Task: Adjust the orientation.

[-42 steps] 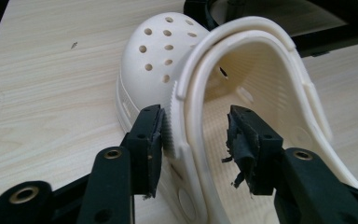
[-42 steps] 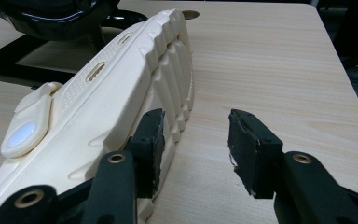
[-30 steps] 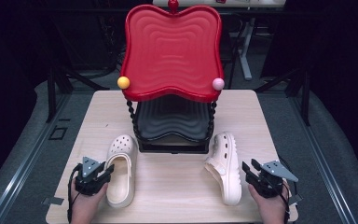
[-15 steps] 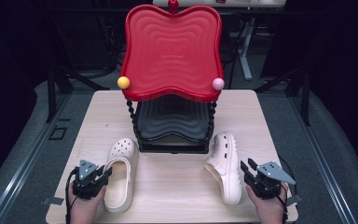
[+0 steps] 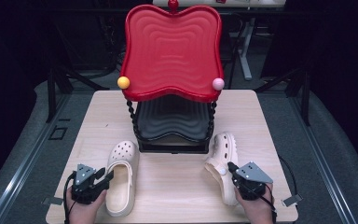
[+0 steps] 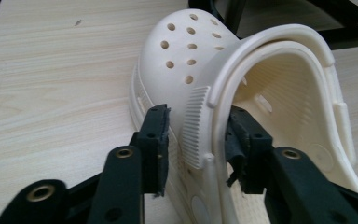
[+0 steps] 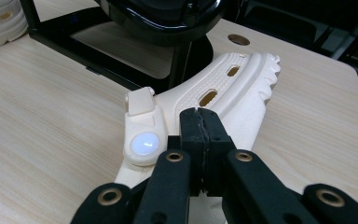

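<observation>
Left clog [image 5: 120, 176]: upright on table [image 5: 177, 186], at 7 o'clock from rack [image 5: 172, 93], toe toward rack.
Right clog [image 5: 221, 164]: tipped on its side, at 5 o'clock from rack, strap rivet facing up.
Left tongs [image 6: 196, 140]: part open, jaws just widened; they straddle the left clog's side wall and strap end, pads not pressing.
Right tongs [image 7: 200, 128]: just closed, jaws meeting, nothing plainly between them; tip rests over the right clog's edge beside the strap.
Change: right clog has rolled from upright onto its side.
Meaning: neither clog gripped; lifting onto rack probably needs fresh grasps.
</observation>
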Available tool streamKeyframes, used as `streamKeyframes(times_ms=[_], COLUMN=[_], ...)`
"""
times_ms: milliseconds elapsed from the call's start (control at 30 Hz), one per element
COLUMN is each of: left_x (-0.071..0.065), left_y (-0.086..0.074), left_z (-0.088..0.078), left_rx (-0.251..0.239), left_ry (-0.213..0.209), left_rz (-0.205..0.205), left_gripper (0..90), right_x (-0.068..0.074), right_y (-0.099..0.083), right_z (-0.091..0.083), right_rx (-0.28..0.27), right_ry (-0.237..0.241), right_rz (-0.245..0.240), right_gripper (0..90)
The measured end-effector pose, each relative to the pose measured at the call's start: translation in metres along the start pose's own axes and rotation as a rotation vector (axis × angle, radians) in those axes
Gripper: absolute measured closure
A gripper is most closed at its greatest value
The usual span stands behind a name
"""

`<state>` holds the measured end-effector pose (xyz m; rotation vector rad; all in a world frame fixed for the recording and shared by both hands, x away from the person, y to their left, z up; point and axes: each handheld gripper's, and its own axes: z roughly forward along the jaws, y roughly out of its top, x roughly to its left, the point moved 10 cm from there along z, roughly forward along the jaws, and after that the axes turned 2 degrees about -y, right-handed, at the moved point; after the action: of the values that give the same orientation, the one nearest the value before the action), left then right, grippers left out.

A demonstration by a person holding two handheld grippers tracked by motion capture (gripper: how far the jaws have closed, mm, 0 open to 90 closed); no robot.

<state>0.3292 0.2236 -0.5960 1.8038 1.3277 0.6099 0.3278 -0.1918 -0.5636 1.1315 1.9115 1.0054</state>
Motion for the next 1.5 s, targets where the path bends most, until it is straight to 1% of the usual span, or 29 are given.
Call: streamKeyframes(times_ms=[33,133,200,233,267,300,333,400,500,533,567,633,667,700,733,767,800,967,1000,1033,1067,1133,1167,1200,1267,1367,1433,1467,1500], left_x=[0.000,0.001,0.000,0.000,0.000,0.000,0.000,0.001,0.002,0.002,0.002,0.002,0.002,0.002,0.002,0.002,0.003,0.002,0.001,0.001,0.001,0.001,0.001,0.001,0.002,0.002,0.002,0.002,0.002], left_y=[0.000,0.000,0.000,0.000,0.000,0.000,0.000,-0.001,-0.001,-0.001,-0.001,0.000,0.000,0.000,-0.001,-0.001,-0.001,-0.001,-0.001,-0.001,-0.001,-0.001,-0.001,-0.001,-0.001,-0.001,-0.001,-0.002,-0.002], left_z=[0.000,0.000,0.000,0.000,0.000,0.001,0.001,0.001,0.001,0.001,0.001,0.002,0.002,0.002,0.001,0.002,0.002,0.003,0.003,0.003,0.003,0.003,0.003,0.003,0.003,0.003,0.003,0.003,0.003], left_rx=[0.000,-0.003,-0.010,-0.006,-0.006,-0.008,-0.007,-0.004,-0.006,-0.007,-0.007,-0.008,-0.008,-0.007,-0.007,-0.007,-0.007,-0.008,-0.006,-0.006,0.001,-0.007,-0.005,-0.004,-0.004,-0.004,-0.004,-0.001,-0.001], left_ry=[0.000,-0.002,-0.007,-0.007,-0.007,-0.008,-0.007,-0.007,-0.004,-0.004,-0.004,-0.003,-0.003,-0.003,-0.003,-0.003,-0.003,-0.007,-0.008,-0.009,-0.008,-0.009,-0.012,-0.011,-0.011,-0.011,-0.011,-0.011,-0.011], left_rz=[0.000,0.000,0.003,0.005,0.005,0.004,0.005,0.006,0.003,0.004,0.004,0.005,0.005,0.006,0.006,0.006,0.007,0.008,0.008,0.009,0.009,0.008,0.008,0.008,0.008,0.008,0.007,0.007,0.007], left_gripper=[59.1,57.9,56.5,55.9,55.6,55.6,55.6,55.2,54.6,54.4,54.3,54.3,54.1,54.1,54.1,54.2,54.2,54.2,54.1,54.1,54.2,54.1,54.2,54.2,54.2,54.1,54.1,54.0,53.9], right_x=[-0.002,-0.006,-0.012,-0.018,-0.018,-0.026,-0.026,-0.036,-0.047,-0.055,-0.055,-0.063,-0.069,-0.069,-0.072,-0.077,-0.077,-0.089,-0.093,-0.093,-0.094,-0.095,-0.095,-0.094,-0.093,-0.096,-0.098,-0.100,-0.100], right_y=[0.000,-0.001,-0.002,-0.004,-0.004,-0.005,-0.005,-0.008,-0.013,-0.017,-0.017,-0.021,-0.024,-0.024,-0.026,-0.029,-0.029,-0.039,-0.046,-0.046,-0.050,-0.057,-0.062,-0.069,-0.071,-0.070,-0.070,-0.067,-0.067], right_z=[-0.001,-0.003,-0.006,-0.008,-0.008,-0.011,-0.011,-0.013,-0.014,-0.015,-0.015,-0.015,-0.014,-0.014,-0.014,-0.014,-0.014,-0.012,-0.010,-0.010,-0.007,-0.002,0.001,0.007,0.008,0.010,0.009,0.007,0.007], right_rx=[0.000,0.001,0.000,-0.002,-0.002,-0.002,-0.002,0.000,0.014,0.020,0.020,0.028,0.035,0.035,0.036,0.037,0.037,0.072,0.103,0.103,0.109,0.141,0.166,0.191,0.205,0.204,0.202,0.186,0.186], right_ry=[0.000,-0.006,-0.018,-0.028,-0.028,-0.045,-0.045,-0.067,-0.083,-0.095,-0.095,-0.098,-0.091,-0.091,-0.083,-0.063,-0.063,-0.077,-0.079,-0.079,-0.067,-0.040,-0.029,0.003,0.008,-0.016,-0.047,-0.078,-0.078], right_rz=[0.014,0.024,0.042,0.066,0.066,0.090,0.090,0.126,0.161,0.182,0.182,0.206,0.243,0.243,0.268,0.325,0.325,0.355,0.372,0.372,0.394,0.444,0.457,0.482,0.489,0.476,0.453,0.439,0.439], right_gripper=[89.7,89.8,89.9,89.9,89.9,89.9,89.9,90.0,90.0,90.0,90.0,90.0,90.0,90.0,90.0,90.0,90.0,90.0,90.0,90.0,90.0,90.0,90.0,90.0,90.0,90.0,90.0,89.7,89.7])
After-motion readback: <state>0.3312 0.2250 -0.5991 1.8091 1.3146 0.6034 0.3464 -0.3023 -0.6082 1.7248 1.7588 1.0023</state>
